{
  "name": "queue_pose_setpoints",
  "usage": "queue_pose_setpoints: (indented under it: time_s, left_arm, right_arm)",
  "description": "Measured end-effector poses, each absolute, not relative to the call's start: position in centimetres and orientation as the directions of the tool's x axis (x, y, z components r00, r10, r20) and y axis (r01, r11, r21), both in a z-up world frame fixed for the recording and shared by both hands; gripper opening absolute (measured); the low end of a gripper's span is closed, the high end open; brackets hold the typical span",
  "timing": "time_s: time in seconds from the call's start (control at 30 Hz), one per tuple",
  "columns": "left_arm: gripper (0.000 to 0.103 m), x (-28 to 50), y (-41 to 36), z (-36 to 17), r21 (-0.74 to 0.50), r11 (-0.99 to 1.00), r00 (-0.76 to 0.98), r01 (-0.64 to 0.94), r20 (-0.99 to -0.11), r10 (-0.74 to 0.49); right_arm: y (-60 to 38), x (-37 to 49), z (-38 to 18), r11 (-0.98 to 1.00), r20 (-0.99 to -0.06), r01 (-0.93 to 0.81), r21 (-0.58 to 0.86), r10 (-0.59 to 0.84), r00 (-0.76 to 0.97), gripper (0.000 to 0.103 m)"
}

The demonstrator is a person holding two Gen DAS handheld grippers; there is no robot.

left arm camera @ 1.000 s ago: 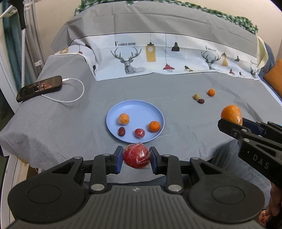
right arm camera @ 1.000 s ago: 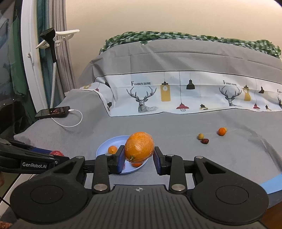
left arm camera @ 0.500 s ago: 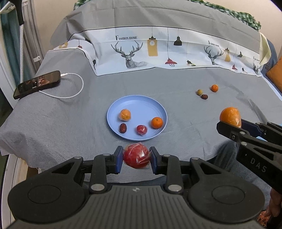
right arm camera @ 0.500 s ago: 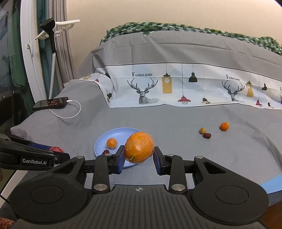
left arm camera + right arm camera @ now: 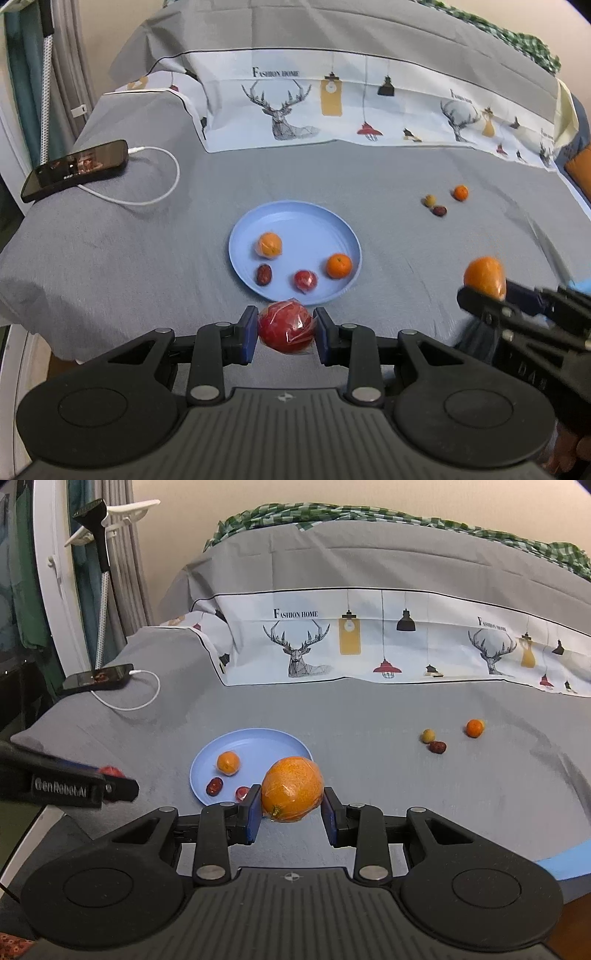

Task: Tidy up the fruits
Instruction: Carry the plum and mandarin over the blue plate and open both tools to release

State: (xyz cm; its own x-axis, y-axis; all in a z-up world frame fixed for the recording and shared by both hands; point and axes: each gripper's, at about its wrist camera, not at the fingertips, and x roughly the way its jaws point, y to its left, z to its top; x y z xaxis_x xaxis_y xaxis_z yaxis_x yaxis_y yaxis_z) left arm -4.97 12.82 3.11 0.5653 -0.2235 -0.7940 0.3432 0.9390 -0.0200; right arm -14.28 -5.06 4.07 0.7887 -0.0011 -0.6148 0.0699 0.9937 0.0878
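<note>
My left gripper [image 5: 285, 334] is shut on a plastic-wrapped red apple [image 5: 286, 327], held just short of the near rim of the blue plate [image 5: 291, 225]. My right gripper [image 5: 291, 810] is shut on a wrapped large orange [image 5: 292, 788], held above the bed to the right of the plate [image 5: 258, 738]. The plate holds a wrapped orange [image 5: 270, 244], a small orange [image 5: 338, 265], a small red fruit [image 5: 305, 280] and a dark date [image 5: 263, 274]. Three small fruits lie loose on the bed at the right: a small orange [image 5: 460, 192], a yellowish one [image 5: 429, 200] and a dark date [image 5: 439, 211].
A black phone [image 5: 75, 169] with a white charging cable [image 5: 155, 184] lies at the bed's left edge. A folded deer-print cover [image 5: 351, 110] rises behind the plate. The bed's near edge drops off just below the grippers.
Both grippers have moved forward toward the plate with their fruit still held. The plate and the loose fruits have not moved.
</note>
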Motion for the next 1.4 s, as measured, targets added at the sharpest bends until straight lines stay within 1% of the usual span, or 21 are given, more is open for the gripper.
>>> queue_pose_setpoints:
  time_s: [0.27,0.53,0.73,0.97,1.17,1.2,1.23,1.27,1.3,1.33,1.37,1.4]
  left_arm:
    - [0.035,0.0,12.3,2.7,-0.030,0.949,0.567,0.313,-0.796,-0.212]
    - [0.035,5.5,9.4,0.6,-0.016,0.938,0.548,0.348,-0.808,-0.217]
    - [0.035,9.8,7.7,-2.6,-0.004,0.932,0.520,0.361,-0.829,-0.205]
    - [0.035,14.3,6.1,-7.0,0.037,0.929,0.473,0.368,-0.868,-0.153]
    - [0.036,16.6,5.3,-9.3,0.070,0.923,0.466,0.377,-0.876,-0.125]
    - [0.042,16.8,5.2,-9.5,0.083,0.924,0.480,0.374,-0.870,-0.116]
    - [0.049,16.9,5.0,-9.6,0.096,0.921,0.497,0.379,-0.860,-0.114]
    - [0.070,17.0,4.9,-9.5,0.109,0.918,0.514,0.382,-0.850,-0.113]
    - [0.095,16.9,4.9,-9.2,0.118,0.917,0.527,0.380,-0.843,-0.109]
    - [0.103,16.7,5.0,-8.8,0.127,0.921,0.542,0.369,-0.834,-0.102]
    - [0.102,16.4,5.1,-8.2,0.128,0.924,0.559,0.360,-0.823,-0.104]
    - [0.102,16.1,5.2,-7.7,0.127,0.924,0.567,0.360,-0.817,-0.108]
  right_arm:
    - [-4.3,-10.9,2.5,0.999,-0.637,0.033,0.037,-0.002,0.771,0.035]
    - [-3.4,-5.0,-0.4,0.999,-0.688,-0.001,0.049,0.034,0.725,0.035]
    - [-3.3,-0.4,-2.6,0.997,-0.722,-0.016,0.073,0.064,0.689,0.035]
    - [-3.4,3.8,-5.9,0.998,-0.765,-0.013,0.066,0.059,0.642,0.035]
    - [-3.5,6.0,-8.1,0.998,-0.791,-0.007,0.063,0.055,0.609,0.036]
    - [-3.5,6.3,-8.3,0.998,-0.793,-0.009,0.064,0.056,0.607,0.036]
    - [-3.5,6.5,-8.3,0.998,-0.791,-0.007,0.059,0.051,0.610,0.040]
    - [-3.6,6.8,-8.2,0.999,-0.789,-0.006,0.051,0.044,0.612,0.056]
    - [-3.7,6.9,-8.1,0.999,-0.787,-0.004,0.043,0.036,0.615,0.069]
    - [-3.8,6.9,-7.7,0.999,-0.782,0.001,0.037,0.028,0.622,0.086]
    - [-4.0,6.7,-7.2,0.999,-0.771,0.014,0.029,0.013,0.637,0.094]
    - [-4.2,6.4,-6.7,0.999,-0.761,0.023,0.023,0.002,0.649,0.094]
